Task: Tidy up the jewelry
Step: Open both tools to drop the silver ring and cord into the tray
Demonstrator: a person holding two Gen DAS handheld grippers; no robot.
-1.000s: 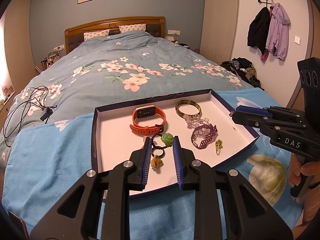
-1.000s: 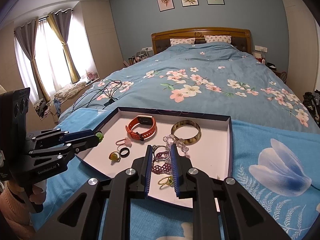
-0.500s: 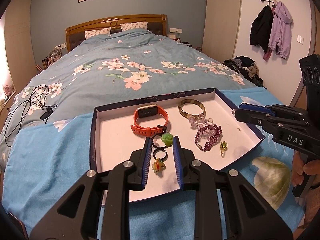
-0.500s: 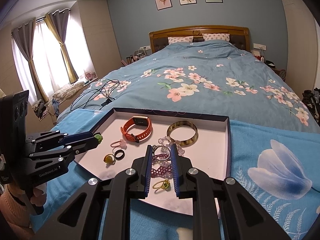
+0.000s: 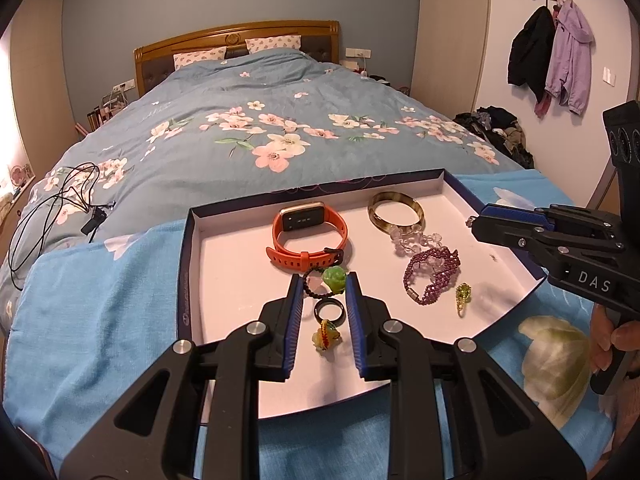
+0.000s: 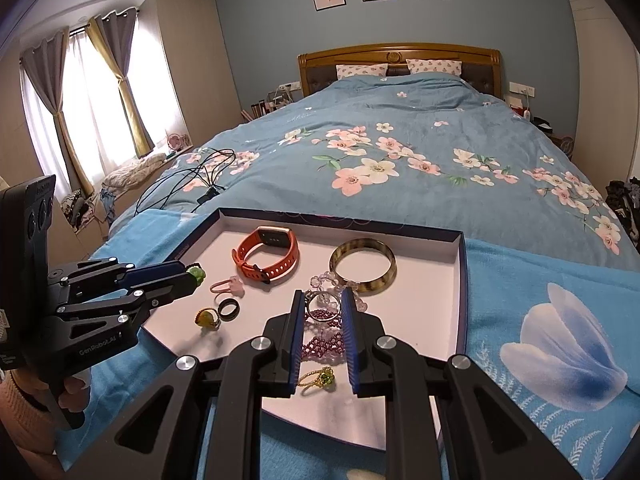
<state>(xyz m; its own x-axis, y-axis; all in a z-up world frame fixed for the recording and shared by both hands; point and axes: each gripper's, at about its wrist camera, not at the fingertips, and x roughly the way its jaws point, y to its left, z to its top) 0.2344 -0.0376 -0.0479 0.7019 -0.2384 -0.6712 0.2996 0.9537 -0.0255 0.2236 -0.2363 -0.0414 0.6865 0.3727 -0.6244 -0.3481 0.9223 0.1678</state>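
Observation:
A white tray with a dark blue rim (image 5: 185,272) lies on the bed's blue blanket. My left gripper (image 5: 323,280) is shut on a green flower bead on a dark beaded loop (image 5: 335,279), held just above the tray's near left part. My right gripper (image 6: 322,298) is shut on a thin silver ring (image 6: 318,301) over the tray's middle. In the tray lie an orange smartwatch (image 5: 308,236), an amber bangle (image 5: 396,210), a clear crystal bracelet (image 5: 412,240), a purple beaded bracelet (image 5: 430,276), a green-stone ring (image 5: 463,294), a black ring (image 5: 329,310), a yellow ring (image 5: 326,336) and a pink ring (image 6: 228,286).
The floral duvet (image 5: 260,128) stretches to the wooden headboard behind the tray. A black cable (image 5: 52,208) lies on the bed to the left. Jackets (image 5: 552,52) hang on the right wall. A person's hand (image 5: 612,340) holds the right gripper's handle.
The left gripper has drifted slightly forward and down over the tray with the green bead still in it. The right gripper has stayed nearly still with its ring.

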